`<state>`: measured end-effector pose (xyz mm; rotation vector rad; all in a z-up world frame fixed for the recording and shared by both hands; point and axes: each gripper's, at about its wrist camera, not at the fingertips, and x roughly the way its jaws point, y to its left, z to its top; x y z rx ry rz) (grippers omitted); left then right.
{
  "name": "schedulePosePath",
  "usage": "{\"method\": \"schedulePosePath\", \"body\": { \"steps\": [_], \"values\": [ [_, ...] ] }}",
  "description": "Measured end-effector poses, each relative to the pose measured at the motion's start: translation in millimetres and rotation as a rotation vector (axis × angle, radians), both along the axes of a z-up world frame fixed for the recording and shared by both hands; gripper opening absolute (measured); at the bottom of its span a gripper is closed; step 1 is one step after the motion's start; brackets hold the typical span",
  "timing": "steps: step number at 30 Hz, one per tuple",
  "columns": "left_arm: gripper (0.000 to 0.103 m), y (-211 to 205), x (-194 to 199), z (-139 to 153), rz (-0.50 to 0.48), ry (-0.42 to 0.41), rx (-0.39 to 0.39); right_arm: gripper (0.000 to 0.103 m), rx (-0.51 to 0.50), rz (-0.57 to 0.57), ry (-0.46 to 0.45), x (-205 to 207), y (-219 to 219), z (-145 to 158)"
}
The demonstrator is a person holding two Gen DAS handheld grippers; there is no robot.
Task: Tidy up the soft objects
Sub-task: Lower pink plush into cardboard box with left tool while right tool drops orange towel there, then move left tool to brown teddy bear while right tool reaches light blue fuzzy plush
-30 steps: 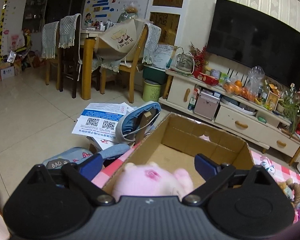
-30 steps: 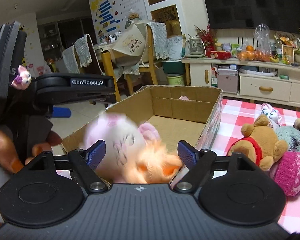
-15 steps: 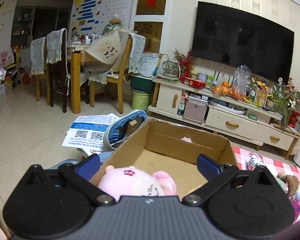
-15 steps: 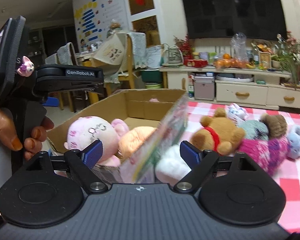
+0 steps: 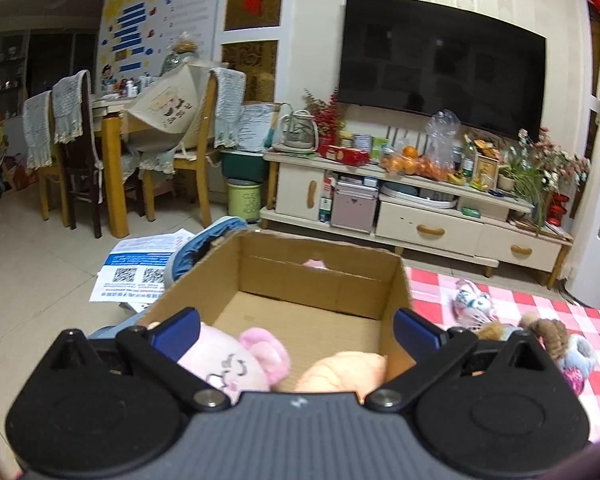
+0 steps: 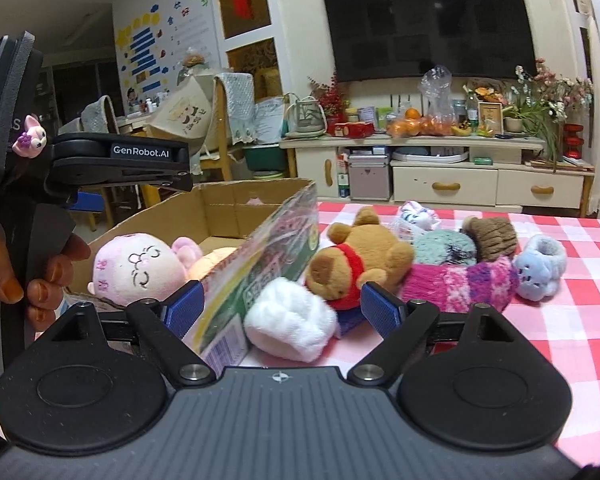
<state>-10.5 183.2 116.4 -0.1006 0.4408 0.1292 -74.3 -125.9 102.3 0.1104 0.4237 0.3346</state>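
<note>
An open cardboard box [image 5: 324, 280] [image 6: 236, 208] stands on the checked tablecloth [image 6: 540, 340]. Inside it lie a pink plush doll [image 5: 224, 364] [image 6: 136, 268] and an orange plush [image 5: 344, 372] [image 6: 212, 260]. My left gripper [image 5: 296, 330] is open above the box's near end, holding nothing. My right gripper [image 6: 282, 306] is open over the box's right wall, just behind a white fluffy toy [image 6: 292, 326]. To the right of the box lie a brown bear in a red shirt [image 6: 356, 260], a pink knitted piece [image 6: 460, 284] and a pale blue plush [image 6: 540, 268].
A person's hand [image 6: 24, 268] holds the left gripper's handle at the left of the right wrist view. A teal plush [image 6: 444, 246], a brown knitted item [image 6: 492, 232] and a small white toy [image 6: 416, 216] lie farther back. A TV cabinet [image 5: 420, 216], chairs and papers on the floor [image 5: 140, 268] lie beyond.
The orange plush left my right gripper and now lies in the box beside the pink doll. My right gripper swung right toward the toys on the cloth. The left gripper lifted slightly.
</note>
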Motion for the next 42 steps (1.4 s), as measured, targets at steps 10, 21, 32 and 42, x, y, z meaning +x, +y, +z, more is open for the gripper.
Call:
{"method": "schedulePosePath", "body": {
  "steps": [10, 21, 32, 42],
  "values": [
    [0.102, -41.1, -3.4, 1.3, -0.091, -0.005, 0.055, 0.103, 0.025, -0.051, -0.020, -1.7, -8.8, -0.5],
    [0.102, -80.0, -3.4, -1.8, -0.167, 0.005, 0.102, 0.103, 0.051, -0.128, -0.033, 2.0, -34.4, -4.2],
    [0.102, -126.4, -1.0, -12.1, -0.275, 0.028, 0.199, 0.103, 0.079, -0.236, -0.031, 9.5, -57.7, -8.4],
    [0.102, -153.6, 16.4, -30.5, -0.336, 0.086, 0.280, 0.103, 0.086, -0.383, 0.048, 30.9, -87.6, -30.1]
  ]
}}
